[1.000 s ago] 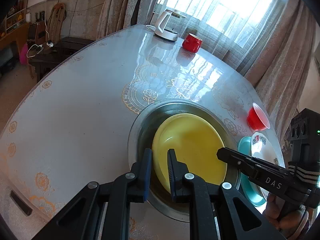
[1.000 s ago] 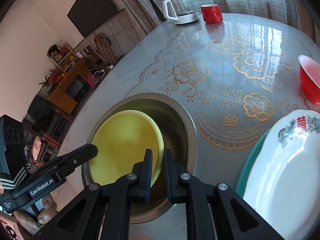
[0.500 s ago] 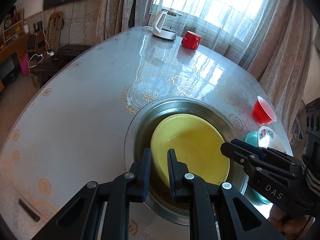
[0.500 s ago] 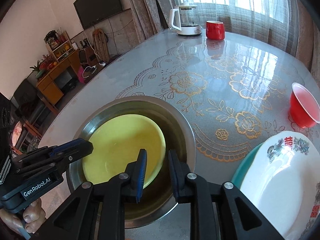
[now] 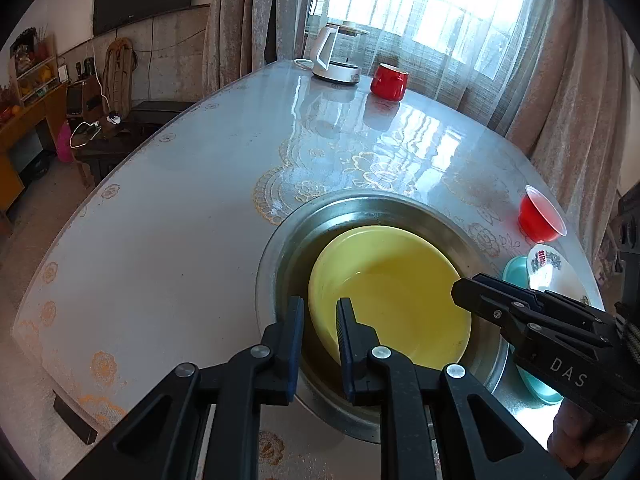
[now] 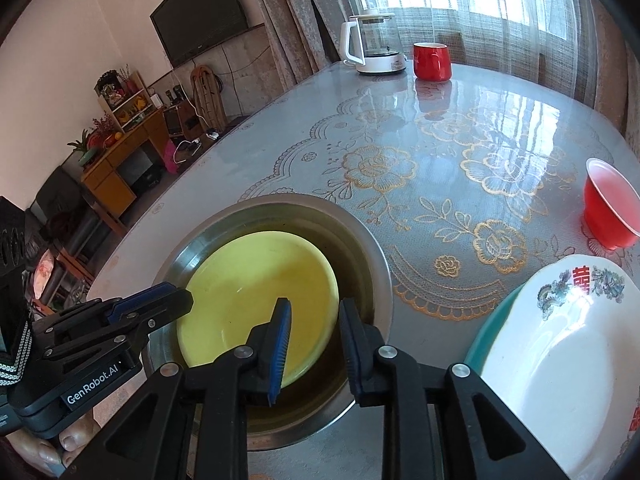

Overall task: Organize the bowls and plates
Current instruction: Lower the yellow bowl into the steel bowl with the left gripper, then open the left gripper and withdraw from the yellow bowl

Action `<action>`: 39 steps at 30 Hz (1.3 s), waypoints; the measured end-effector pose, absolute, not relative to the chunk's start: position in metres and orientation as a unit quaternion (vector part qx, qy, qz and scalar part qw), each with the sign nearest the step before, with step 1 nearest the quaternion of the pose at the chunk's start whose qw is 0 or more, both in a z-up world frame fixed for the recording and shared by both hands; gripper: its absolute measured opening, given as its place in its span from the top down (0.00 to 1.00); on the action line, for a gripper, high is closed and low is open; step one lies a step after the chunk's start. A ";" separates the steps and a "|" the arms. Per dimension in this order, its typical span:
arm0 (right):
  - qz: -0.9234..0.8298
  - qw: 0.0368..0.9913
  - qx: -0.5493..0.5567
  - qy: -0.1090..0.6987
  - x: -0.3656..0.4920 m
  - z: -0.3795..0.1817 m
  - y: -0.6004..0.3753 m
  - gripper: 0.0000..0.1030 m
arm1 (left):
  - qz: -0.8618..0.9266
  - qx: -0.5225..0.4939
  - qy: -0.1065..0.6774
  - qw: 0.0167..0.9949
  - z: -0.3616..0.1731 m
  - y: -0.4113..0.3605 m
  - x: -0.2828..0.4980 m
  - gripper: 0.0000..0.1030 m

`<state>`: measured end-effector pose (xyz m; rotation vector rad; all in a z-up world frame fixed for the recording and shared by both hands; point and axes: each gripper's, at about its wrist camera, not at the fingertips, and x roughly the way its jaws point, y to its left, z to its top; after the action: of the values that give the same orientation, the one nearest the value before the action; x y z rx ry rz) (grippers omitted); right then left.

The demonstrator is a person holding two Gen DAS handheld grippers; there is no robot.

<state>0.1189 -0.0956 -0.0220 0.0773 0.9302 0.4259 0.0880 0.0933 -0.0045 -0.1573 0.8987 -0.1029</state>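
A yellow plate [image 5: 390, 292] lies tilted inside a steel basin [image 5: 272, 264] on the table; both also show in the right wrist view, plate [image 6: 248, 292] and basin [image 6: 368, 248]. My left gripper [image 5: 320, 314] is open with a narrow gap over the plate's near rim, holding nothing. My right gripper [image 6: 316, 320] is open and empty above the plate's right rim. A white patterned plate [image 6: 560, 344] rests on a teal plate [image 6: 486, 332] at the right, and both show small in the left wrist view [image 5: 546, 264].
A red plastic cup [image 6: 610, 204] stands right of the basin. A white kettle [image 6: 374, 46] and a red mug [image 6: 432, 60] stand at the table's far edge by the curtains. A cabinet and TV stand off to the left.
Both grippers have lifted back from the yellow plate, which stays in the basin. The right gripper's jaws have spread wider.
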 end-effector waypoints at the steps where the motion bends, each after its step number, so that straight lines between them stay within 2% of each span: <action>1: 0.204 0.871 0.042 0.445 0.119 -0.022 -0.097 0.76 | -0.046 -0.073 0.431 0.898 -0.004 0.093 0.086 0.83; 7: 0.209 0.870 0.081 0.439 0.114 -0.019 -0.109 0.75 | -0.035 -0.061 0.418 0.906 0.004 0.090 0.080 0.75; 25: 0.191 0.881 0.162 0.401 0.102 -0.003 -0.172 0.63 | -0.048 -0.024 0.392 0.919 0.018 0.063 0.064 0.74; 39: 0.107 0.890 0.223 0.384 0.095 -0.006 -0.255 0.60 | -0.089 0.022 0.382 0.920 0.022 0.020 0.066 0.71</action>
<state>0.0948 -0.2547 -0.0055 0.4629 0.7974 0.2212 0.0664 0.0201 0.0222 0.0445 0.7845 -0.1831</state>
